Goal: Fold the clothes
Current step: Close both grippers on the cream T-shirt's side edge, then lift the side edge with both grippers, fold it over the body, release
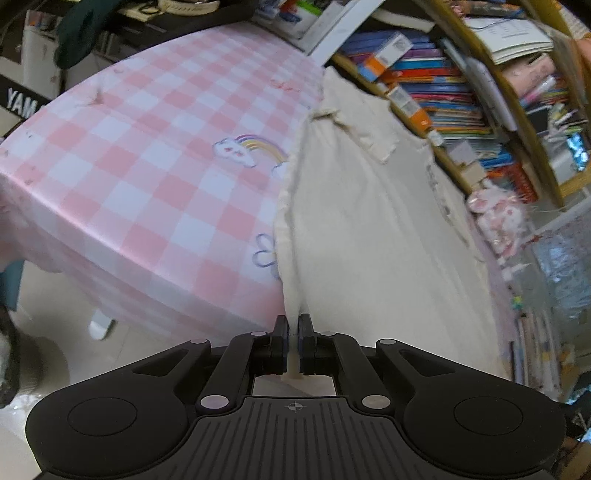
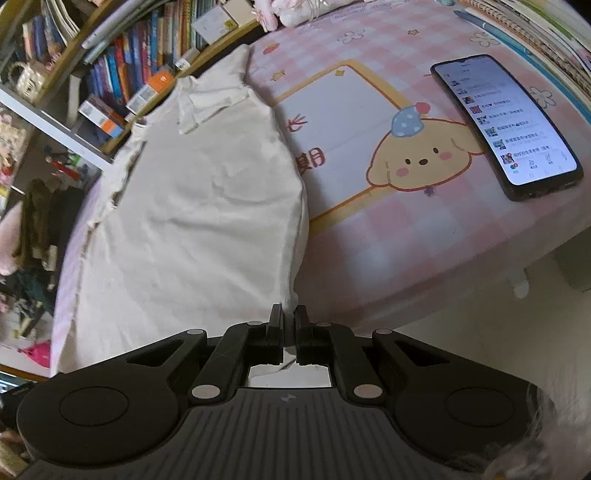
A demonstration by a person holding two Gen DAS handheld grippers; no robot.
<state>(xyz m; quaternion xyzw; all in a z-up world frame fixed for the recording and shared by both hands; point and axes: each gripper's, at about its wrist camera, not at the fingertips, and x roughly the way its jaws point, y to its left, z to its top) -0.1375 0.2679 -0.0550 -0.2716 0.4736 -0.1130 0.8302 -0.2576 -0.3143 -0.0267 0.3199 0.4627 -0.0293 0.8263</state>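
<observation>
A cream collared shirt [image 1: 373, 229] lies lengthwise on the pink checked tablecloth [image 1: 147, 147], collar at the far end by the bookshelf. Its sides are folded in, making a long narrow shape. My left gripper [image 1: 294, 325] is shut on the shirt's near left hem corner at the table's front edge. In the right wrist view the same shirt [image 2: 192, 206] stretches away, and my right gripper [image 2: 289, 314] is shut on its near right hem corner. A strip of cloth shows between each pair of fingers.
A bookshelf [image 1: 461, 85] packed with books runs along the far side. A lit phone [image 2: 506, 122] lies on the tablecloth [image 2: 369, 236] to the right, beside a puppy print. A pen [image 2: 484, 26] and notebooks sit at the far right edge. Pale floor lies below the table.
</observation>
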